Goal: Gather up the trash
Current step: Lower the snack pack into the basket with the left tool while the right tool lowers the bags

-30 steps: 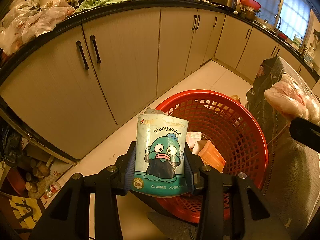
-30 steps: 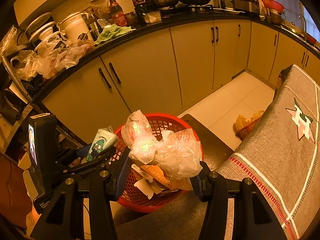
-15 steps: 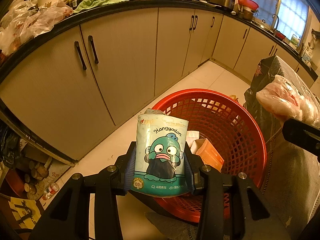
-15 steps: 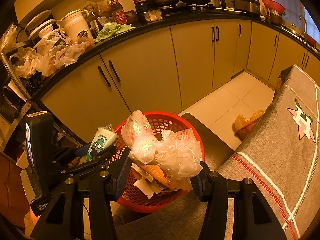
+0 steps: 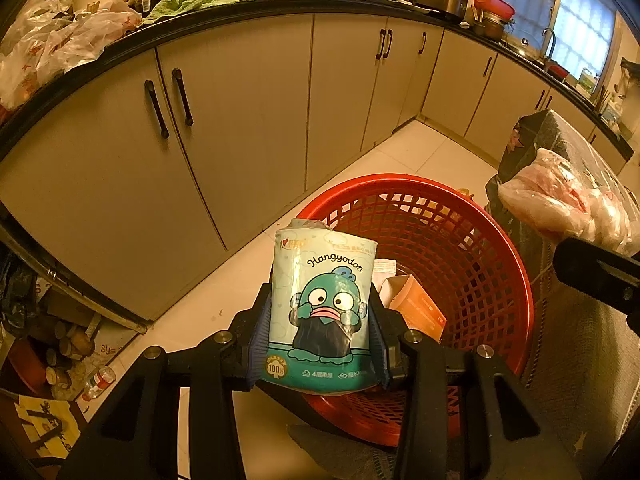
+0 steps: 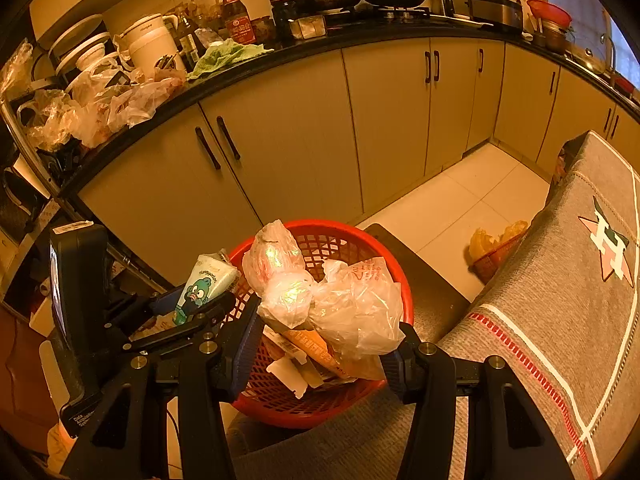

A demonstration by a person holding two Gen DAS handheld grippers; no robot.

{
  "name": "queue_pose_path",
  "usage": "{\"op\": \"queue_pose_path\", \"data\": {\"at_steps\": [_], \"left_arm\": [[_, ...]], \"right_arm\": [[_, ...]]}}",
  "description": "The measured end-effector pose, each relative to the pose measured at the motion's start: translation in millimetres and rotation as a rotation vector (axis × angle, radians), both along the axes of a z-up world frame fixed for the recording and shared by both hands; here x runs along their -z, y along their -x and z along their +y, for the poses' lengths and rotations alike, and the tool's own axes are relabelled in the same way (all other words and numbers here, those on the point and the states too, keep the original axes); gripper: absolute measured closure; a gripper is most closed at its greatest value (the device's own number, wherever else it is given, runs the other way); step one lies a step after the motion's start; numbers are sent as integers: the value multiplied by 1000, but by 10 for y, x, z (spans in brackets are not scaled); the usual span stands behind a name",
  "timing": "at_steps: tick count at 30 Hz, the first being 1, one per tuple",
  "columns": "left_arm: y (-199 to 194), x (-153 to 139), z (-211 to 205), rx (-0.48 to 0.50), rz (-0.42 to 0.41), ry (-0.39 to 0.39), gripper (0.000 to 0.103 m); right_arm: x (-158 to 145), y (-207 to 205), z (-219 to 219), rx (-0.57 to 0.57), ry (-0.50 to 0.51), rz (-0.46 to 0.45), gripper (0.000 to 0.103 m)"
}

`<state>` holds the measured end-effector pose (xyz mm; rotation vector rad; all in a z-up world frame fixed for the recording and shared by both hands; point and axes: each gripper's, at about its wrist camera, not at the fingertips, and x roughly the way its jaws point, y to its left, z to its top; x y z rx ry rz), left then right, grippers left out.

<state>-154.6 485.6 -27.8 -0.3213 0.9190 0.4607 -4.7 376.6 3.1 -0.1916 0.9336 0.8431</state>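
Left gripper (image 5: 318,332) jaws narrow, blue pads pinching the sides of a teal tissue pack (image 5: 320,312), pack upright, sitting over the near rim of the red basket (image 5: 500,248). Right gripper (image 6: 324,344) jaws at a middling spread, clamped on a crumpled clear plastic bag bundle (image 6: 340,300) with paper scraps hanging under it, also above the basket. Basket sits on the floor beside a grey cloth-covered table (image 6: 560,320); an orange carton (image 5: 416,306) and white scraps already lie inside.

Step in hand, as judged: drop both loads into the basket. Best to carry each gripper past the rim to the basket middle before letting go, the left one especially since its pack hangs right at the edge; free the floppy bag low so it doesn't spill out.

Writing: pack reads "Hangyodon" with a cartoon fish, "100%" badge, small print unreadable. Bag shows faint red print, illegible. Counter bottle labels too small to read
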Motion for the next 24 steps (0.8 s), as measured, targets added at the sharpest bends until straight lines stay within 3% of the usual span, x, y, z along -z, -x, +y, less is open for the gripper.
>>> {"op": "queue_pose_path", "data": {"at_steps": [24], "left_arm": [[-31,45,47,15,-3,23,62]], "right_arm": [[68,-18,82,3,30,-12,45]]}}
